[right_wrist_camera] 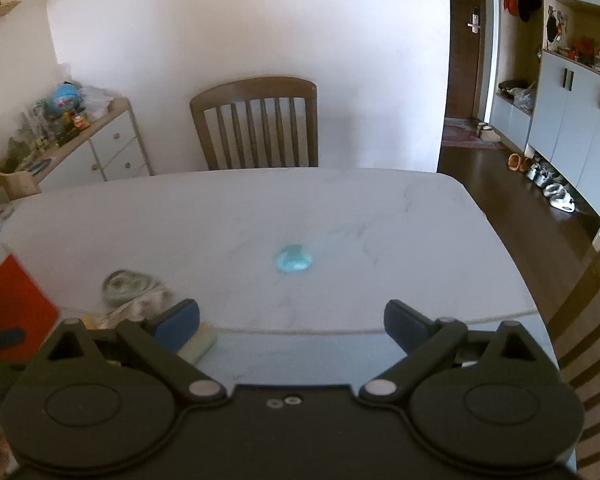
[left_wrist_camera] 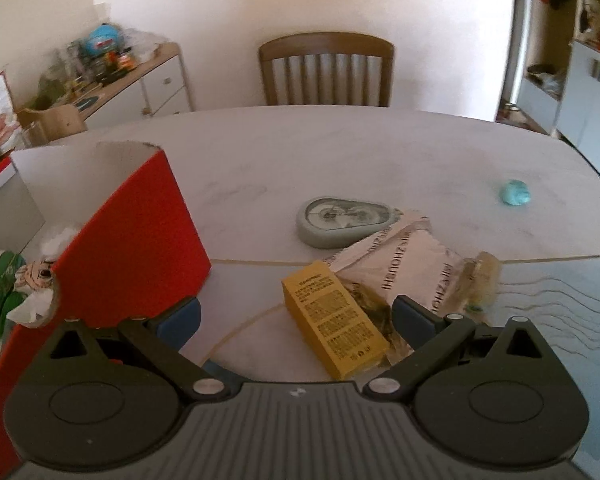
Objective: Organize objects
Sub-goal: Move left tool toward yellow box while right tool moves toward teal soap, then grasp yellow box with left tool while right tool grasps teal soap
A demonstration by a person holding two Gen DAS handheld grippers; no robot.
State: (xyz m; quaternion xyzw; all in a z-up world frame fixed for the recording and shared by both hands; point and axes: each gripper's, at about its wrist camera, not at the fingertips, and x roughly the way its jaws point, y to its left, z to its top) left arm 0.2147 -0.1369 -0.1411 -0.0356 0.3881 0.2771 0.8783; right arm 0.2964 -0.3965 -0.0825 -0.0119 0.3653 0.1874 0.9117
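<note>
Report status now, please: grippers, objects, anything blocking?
Left gripper open, empty, over yellow box. Right gripper open, empty, facing blue object. Red box at left; nothing blocking.

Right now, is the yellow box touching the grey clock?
Apart. The left wrist view shows bare table between the yellow box and the grey clock.

A home dining room: marble table point(right_wrist_camera: 260, 208), wooden chair point(right_wrist_camera: 256, 120), cluttered sideboard point(right_wrist_camera: 100, 144), shoes point(right_wrist_camera: 548, 180) by the door.

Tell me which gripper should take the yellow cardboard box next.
Left, probably. The left gripper is open with the yellow cardboard box lying between its fingers, beside the red box. The right gripper faces the small blue object instead.
</note>
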